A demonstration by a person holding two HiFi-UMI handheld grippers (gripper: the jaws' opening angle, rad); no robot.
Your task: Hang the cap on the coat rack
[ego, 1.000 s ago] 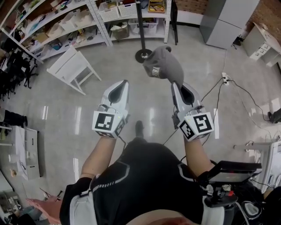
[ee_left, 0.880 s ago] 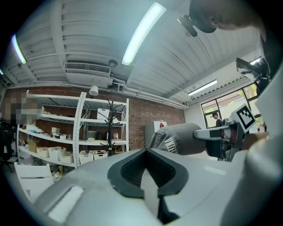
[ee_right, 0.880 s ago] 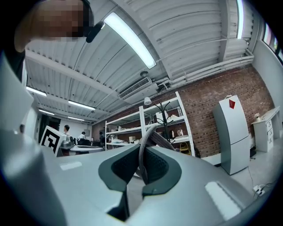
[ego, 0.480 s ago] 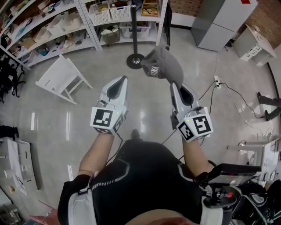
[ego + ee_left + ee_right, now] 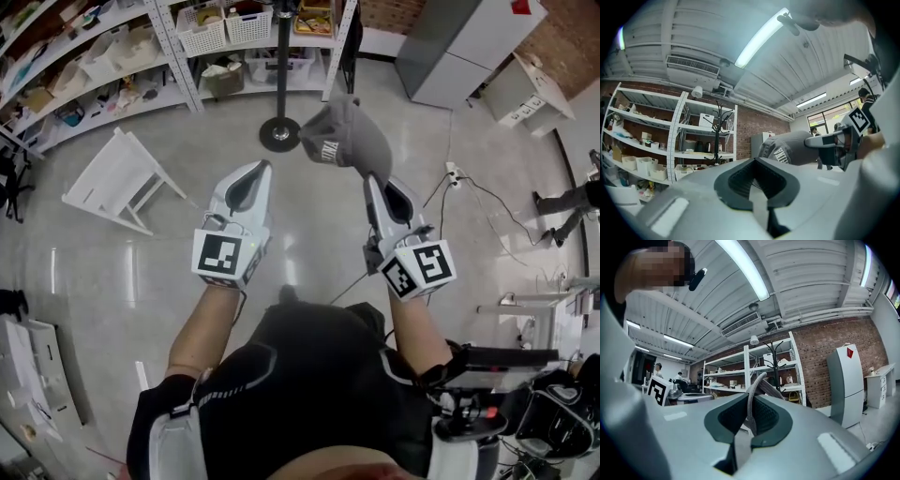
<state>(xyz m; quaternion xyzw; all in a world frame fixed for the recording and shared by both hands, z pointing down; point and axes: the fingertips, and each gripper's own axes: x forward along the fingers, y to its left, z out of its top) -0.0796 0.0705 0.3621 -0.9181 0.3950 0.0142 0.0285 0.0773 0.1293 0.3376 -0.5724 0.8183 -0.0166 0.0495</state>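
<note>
Two tongs shut: right gripper [image 5: 376,180] pinches the cap [image 5: 353,139] edge at 1 o'clock, left gripper [image 5: 262,171] empty; coat rack [image 5: 280,80] at 12 now nearer, approach continuing.

Bright, even light comes from the ceiling tubes [image 5: 761,40], which flare white in both gripper views, and a window [image 5: 828,115] blows out too. The glossy floor [image 5: 131,272] carries pale streaks of glare. Fisheye bending curves the shelves [image 5: 112,66], the corners go black, and the left gripper [image 5: 757,180] looks soft up close.
</note>
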